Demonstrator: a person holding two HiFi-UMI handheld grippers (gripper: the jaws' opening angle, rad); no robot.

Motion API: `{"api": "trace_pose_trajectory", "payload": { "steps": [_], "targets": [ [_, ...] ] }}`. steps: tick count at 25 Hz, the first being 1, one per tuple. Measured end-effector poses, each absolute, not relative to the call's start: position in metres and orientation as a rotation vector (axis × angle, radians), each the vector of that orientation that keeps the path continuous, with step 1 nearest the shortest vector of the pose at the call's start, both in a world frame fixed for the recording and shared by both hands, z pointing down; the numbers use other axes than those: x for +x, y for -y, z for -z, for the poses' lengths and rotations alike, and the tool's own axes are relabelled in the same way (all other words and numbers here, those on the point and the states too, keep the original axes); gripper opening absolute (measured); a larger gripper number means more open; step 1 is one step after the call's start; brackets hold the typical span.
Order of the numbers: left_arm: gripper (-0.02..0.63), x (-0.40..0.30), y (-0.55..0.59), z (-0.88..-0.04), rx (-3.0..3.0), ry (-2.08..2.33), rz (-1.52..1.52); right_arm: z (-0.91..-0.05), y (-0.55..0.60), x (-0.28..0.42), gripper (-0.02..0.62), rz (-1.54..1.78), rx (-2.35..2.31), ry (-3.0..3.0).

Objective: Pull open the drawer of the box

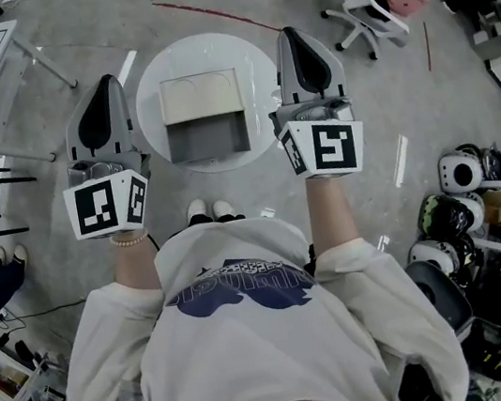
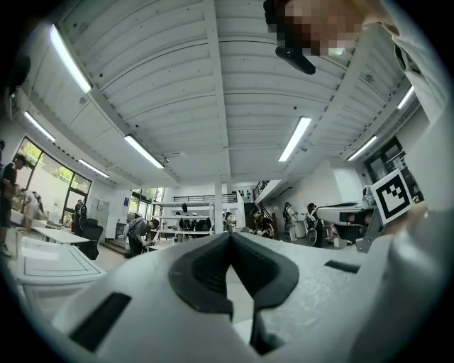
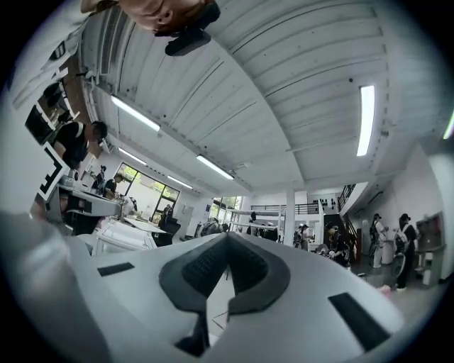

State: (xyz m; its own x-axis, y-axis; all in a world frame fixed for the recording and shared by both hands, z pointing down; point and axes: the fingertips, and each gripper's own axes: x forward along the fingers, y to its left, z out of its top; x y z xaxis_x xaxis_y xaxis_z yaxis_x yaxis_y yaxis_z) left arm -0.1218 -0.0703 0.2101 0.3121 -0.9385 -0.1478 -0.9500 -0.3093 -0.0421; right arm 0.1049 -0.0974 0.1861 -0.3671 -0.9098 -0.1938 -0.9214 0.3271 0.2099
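So I'm holding my left gripper (image 1: 105, 84) clenched tight on nothing, and my right gripper (image 1: 292, 37) is doing the same, pads pressed together with only air in front of them. Both are hanging to either side of the small round white table (image 1: 148, 88), tilted up enough that their own views are mostly catching ceiling lights. The beige box (image 1: 200, 97) is sitting in the middle of that table between the two grippers, touching neither. Its grey drawer (image 1: 205, 140) is looking to me like it's already sticking out toward my feet, though I'm not making out any handle from up here. If it needs more travel, I'm thinking I should open one set of jaws first, come down low onto the drawer's front lip, and pull straight back toward myself. I'd rest the other gripper on the box top, since it looks light and likely to slide.
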Motion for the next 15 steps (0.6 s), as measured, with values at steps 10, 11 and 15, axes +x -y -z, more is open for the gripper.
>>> {"api": "trace_pose_trajectory", "payload": {
  "steps": [10, 11, 15],
  "targets": [
    [0.006, -0.133, 0.068, -0.212, -2.442, -1.803, -0.134, -0.181, 0.091, 0.106, -0.005, -0.479, -1.755, -2.537],
    [0.008, -0.135, 0.067, -0.212, -2.438, -1.809, -0.136, -0.18, 0.09, 0.108, -0.005, -0.487, -1.757, -2.535],
    [0.008, -0.144, 0.065, -0.212, -2.416, -1.838, -0.144, -0.174, 0.087, 0.116, -0.005, -0.513, -1.77, -2.512]
  ]
}}
